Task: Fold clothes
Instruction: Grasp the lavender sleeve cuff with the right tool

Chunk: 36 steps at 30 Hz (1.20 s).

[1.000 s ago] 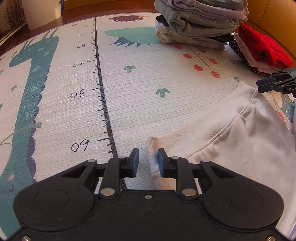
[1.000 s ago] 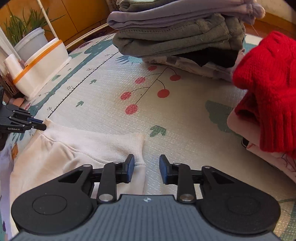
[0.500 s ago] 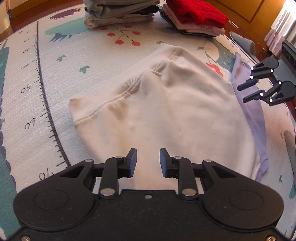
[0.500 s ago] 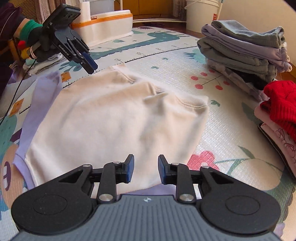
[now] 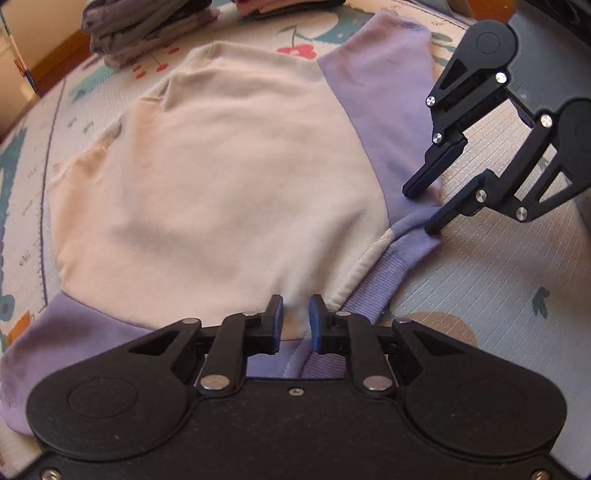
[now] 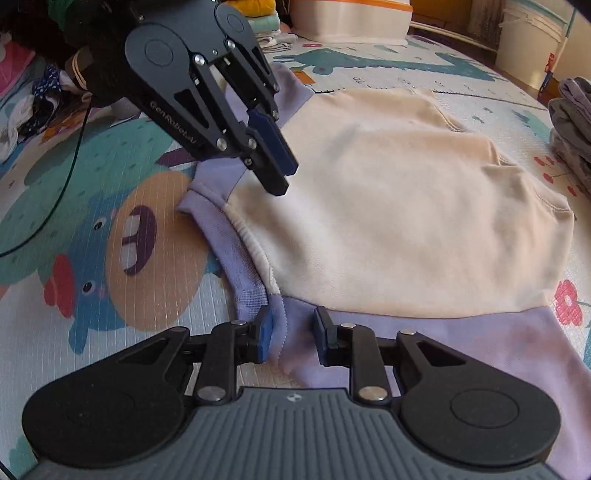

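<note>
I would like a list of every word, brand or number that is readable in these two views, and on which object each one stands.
"GenRobot.AI" (last letters unclear): white print along the arm of the left gripper, right wrist view.
Ruler numbers on the play mat: blurred, unreadable in both views.
Red mark on the white bucket: too small to read.
Sweatshirt: no text visible.

The shirt [image 6: 388, 206] covers the middle of the mat [image 6: 122, 236]. Bare mat lies open beside its collar. Beyond the shirt's far hem a pile [image 5: 144, 29] of folded clothes (grey, stacked high) blocks the way. The left gripper [image 6: 275, 170] hangs low over the shirt's collar end.
</note>
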Motion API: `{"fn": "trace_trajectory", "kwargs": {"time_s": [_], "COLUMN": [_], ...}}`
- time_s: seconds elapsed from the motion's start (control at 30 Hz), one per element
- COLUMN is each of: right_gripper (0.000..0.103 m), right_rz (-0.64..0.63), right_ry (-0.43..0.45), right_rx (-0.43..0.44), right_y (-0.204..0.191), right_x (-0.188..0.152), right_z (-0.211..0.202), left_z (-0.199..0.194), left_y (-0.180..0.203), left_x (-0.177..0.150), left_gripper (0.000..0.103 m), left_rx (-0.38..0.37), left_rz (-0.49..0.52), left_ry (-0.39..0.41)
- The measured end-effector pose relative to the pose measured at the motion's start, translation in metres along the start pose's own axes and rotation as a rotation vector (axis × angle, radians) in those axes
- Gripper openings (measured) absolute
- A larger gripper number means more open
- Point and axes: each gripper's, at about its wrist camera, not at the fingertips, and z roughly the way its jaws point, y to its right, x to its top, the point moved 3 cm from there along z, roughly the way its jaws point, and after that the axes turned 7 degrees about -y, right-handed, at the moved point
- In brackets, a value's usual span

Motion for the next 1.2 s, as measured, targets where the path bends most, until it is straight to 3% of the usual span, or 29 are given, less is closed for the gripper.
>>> {"fn": "trace_trajectory", "kwargs": {"time_s": [0.1,0.17,0.3,0.33,0.43,0.53,0.67,0.8,0.93,1.0,1.1,1.2], "right_gripper": [0.025,0.026,0.026,0.026,0.026,0.026,0.026,0.026,0.033,0.037,0.04,0.04], "right_rz": [0.021,-0.02,0.005,-0.004,-0.048,0.044,0.279,0.644,1.174,1.376,1.52,1.597], "right_ry": [-0.046,-0.02,0.068,0.02,-0.062,-0.022,0.008,0.081,0.288,0.394,0.481,0.533], "right_rx": [0.014,-0.015,-0.024,-0.011,0.034,0.044,0.018,-0.073,-0.133,-0.16,-0.225,-0.224], "right_y": [-0.006,-0.015,-0.021,-0.024,-0.034,-0.022,0.027,0.093,0.159,0.18,0.205,0.224], "right_x": [-0.006,-0.006,0.007,0.006,-0.005,-0.017,-0.046,-0.095,-0.172,-0.209,-0.244,-0.262], "right_z": [-0.011,-0.021,-0.027,-0.02,-0.015,-0.037,-0.062,-0.091,-0.118,-0.125,-0.128,-0.118], "left_z": [-0.012,-0.015,-0.004,-0.005,-0.021,-0.021,0.006,0.0,-0.008,-0.013,-0.018,-0.012], "left_y": [-0.001,0.0,0.013,0.016,0.025,0.044,0.077,0.093,0.096,0.097,0.101,0.103], "left_x": [0.007,0.011,0.007,0.009,0.028,0.052,0.056,0.063,0.08,0.089,0.104,0.104], "left_gripper": [0.01,0.01,0.011,0.011,0.011,0.012,0.012,0.013,0.016,0.016,0.016,0.016], "left_rx": [0.042,0.101,0.139,0.149,0.089,0.07,0.062,0.122,0.081,0.06,0.03,0.023], "left_rz": [-0.102,-0.135,-0.201,-0.214,-0.276,-0.24,-0.183,-0.064,-0.094,-0.109,-0.124,-0.127], "left_ry": [0.021,0.042,-0.014,-0.03,0.053,0.113,0.088,0.089,0.135,0.158,0.196,0.195]}}
